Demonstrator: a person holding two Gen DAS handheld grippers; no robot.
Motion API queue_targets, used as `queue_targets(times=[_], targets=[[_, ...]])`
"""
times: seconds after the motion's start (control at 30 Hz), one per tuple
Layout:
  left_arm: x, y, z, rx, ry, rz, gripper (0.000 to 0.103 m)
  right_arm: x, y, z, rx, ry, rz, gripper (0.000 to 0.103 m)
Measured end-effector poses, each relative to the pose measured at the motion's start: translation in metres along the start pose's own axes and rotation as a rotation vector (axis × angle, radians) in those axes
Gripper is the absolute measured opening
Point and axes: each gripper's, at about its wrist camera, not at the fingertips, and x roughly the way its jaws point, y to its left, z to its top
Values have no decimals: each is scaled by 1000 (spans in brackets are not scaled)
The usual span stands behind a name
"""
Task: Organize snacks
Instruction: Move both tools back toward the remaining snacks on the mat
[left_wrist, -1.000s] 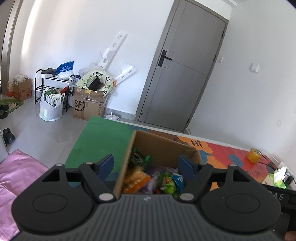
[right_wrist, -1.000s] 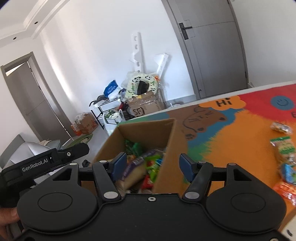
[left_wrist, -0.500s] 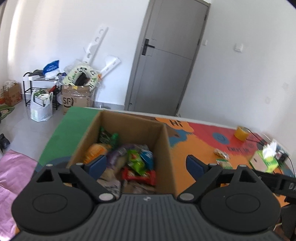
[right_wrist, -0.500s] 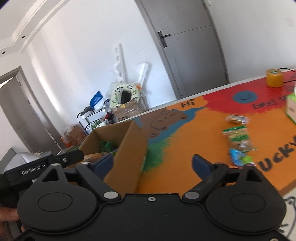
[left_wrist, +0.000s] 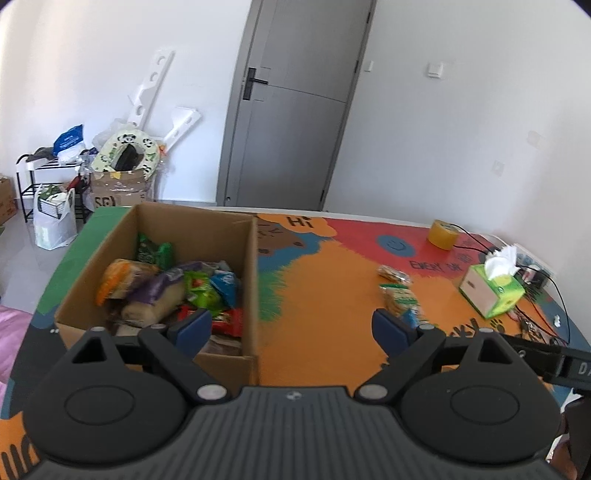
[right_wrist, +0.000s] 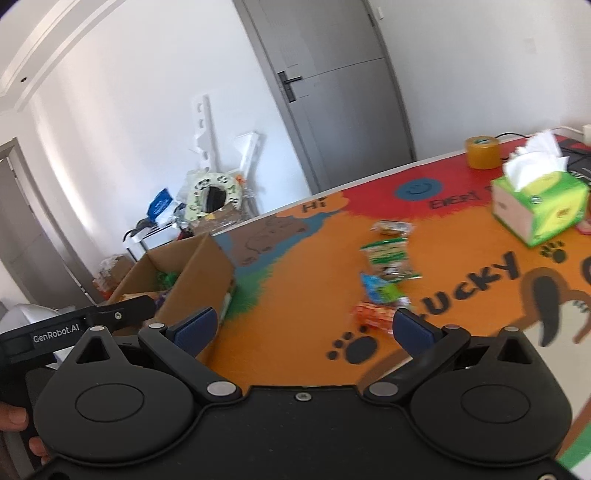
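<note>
Brown cardboard box (left_wrist: 251, 266) on table (left_wrist: 332, 332), left part, already holds mixed snack packs. Four loose packets in row right of box: clear crinkly wrapper (right_wrist: 391, 227), green-white biscuit pack (right_wrist: 391, 256), blue-green pouch (right_wrist: 380, 290), orange packet (right_wrist: 373, 314). Left hand-held gripper (left_wrist: 291, 326) jaws apart, empty. Right hand-held gripper (right_wrist: 301, 326) jaws apart, empty, nearest orange packet. Packets likely light, soft, slippery film; pinch mid-body gently, contents crushable.

Bright, even daylight fills both views; the white walls (left_wrist: 461, 129) glow softly with faint shadows. Fisheye bends the door (right_wrist: 343, 85) and darkens the corners. The right view smears with motion blur, the left stays sharper.
</note>
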Motion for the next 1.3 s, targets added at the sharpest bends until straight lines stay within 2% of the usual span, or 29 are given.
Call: queue_targets(times=[0.23,0.4,0.73,1.3], targets=[[5,-27,0,18,-3,-40,93,-28,-30,3,30,-53,-49,103],[14,-41,-1,18,-1,-69,93,-34,-50,2,63,-71,-81,103],[45,-68,-6,47,39,-102,93,-29,-74,-5,92,-74,-120,103],[94,-110,-23,119,78,-134,93,-12,-111,-14,156,-75,-122,101]])
